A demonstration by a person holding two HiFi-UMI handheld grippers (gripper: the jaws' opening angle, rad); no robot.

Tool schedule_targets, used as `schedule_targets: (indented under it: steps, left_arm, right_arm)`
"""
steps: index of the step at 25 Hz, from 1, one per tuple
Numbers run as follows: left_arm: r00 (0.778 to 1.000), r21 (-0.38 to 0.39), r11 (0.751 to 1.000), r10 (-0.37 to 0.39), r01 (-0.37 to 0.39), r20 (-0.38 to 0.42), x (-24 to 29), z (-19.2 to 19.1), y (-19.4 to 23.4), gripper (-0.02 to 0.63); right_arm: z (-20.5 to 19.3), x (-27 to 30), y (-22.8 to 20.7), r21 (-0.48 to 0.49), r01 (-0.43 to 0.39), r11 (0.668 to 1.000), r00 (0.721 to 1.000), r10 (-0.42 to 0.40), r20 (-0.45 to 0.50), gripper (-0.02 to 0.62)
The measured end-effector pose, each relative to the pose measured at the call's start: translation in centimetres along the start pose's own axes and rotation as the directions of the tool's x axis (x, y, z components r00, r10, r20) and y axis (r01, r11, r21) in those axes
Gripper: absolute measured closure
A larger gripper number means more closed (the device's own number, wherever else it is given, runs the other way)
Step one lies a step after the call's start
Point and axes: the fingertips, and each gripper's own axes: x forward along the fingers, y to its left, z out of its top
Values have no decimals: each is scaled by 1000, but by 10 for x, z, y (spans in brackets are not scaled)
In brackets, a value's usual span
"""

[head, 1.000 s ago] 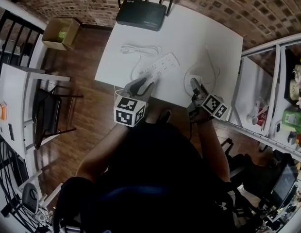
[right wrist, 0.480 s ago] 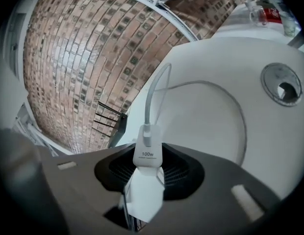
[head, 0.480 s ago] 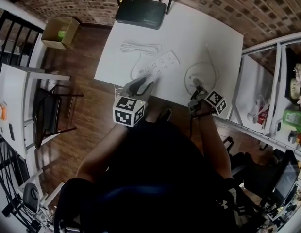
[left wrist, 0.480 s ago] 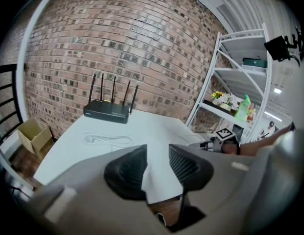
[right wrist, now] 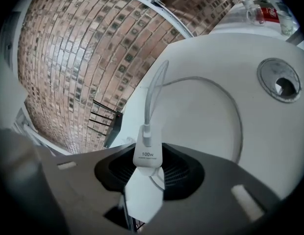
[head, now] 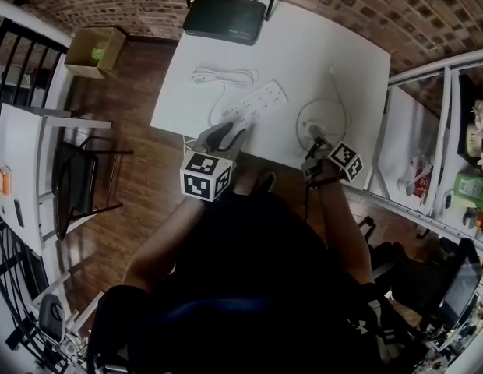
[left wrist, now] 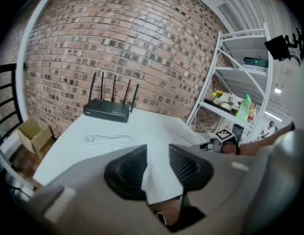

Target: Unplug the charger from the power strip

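The white power strip point(head: 261, 101) lies slantwise in the middle of the white table point(head: 335, 45). My left gripper point(head: 230, 133) is shut on its near end, which shows as a white piece point(left wrist: 159, 185) pressed between the two pads. My right gripper point(head: 313, 137) is low over the table's near right part and shut on the white charger point(right wrist: 146, 158), which is free of the strip. The charger's white cable point(right wrist: 201, 80) runs out from it and curves in a loop point(head: 322, 100) on the table. The strip's sockets are too small to read here.
A black router point(head: 226, 18) with antennas stands at the table's far edge. A coiled white cord point(head: 224, 76) lies behind the strip. A round cable hole point(right wrist: 279, 80) is in the tabletop at the right. A metal shelf point(head: 460, 131) stands right, a cardboard box point(head: 97, 51) and chair point(head: 82, 181) left.
My right gripper, with the charger in it, has sunk toward the table and rolled a little. The left gripper and the power strip have stayed where they were.
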Motion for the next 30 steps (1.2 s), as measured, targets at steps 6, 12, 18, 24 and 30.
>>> schedule_targets:
  steps: [6, 12, 18, 24, 30]
  left_arm:
    - [1000, -13, 1000, -2, 2, -12, 3, -4, 1, 469]
    - [1000, -17, 1000, -8, 8, 5, 3, -1, 0, 469]
    - [1000, -23, 1000, -12, 12, 4, 1, -3, 3, 469]
    - [999, -16, 999, -51, 51, -1, 1, 0, 4, 469]
    - [997, 22, 996, -82, 82, -7, 9, 10, 2, 469]
  right_arm:
    - [0, 0, -6, -64, 66, 996, 997, -68, -27, 451]
    - [3, -3, -19, -109, 157, 982, 987, -161, -27, 362]
    - [0, -6, -21, -107, 184, 977, 982, -186, -12, 313]
    - [-2, -24, -25, -146, 276, 950, 961, -273, 36, 291]
    - [-3, -35, -11, -166, 287, 943, 957, -275, 94, 293]
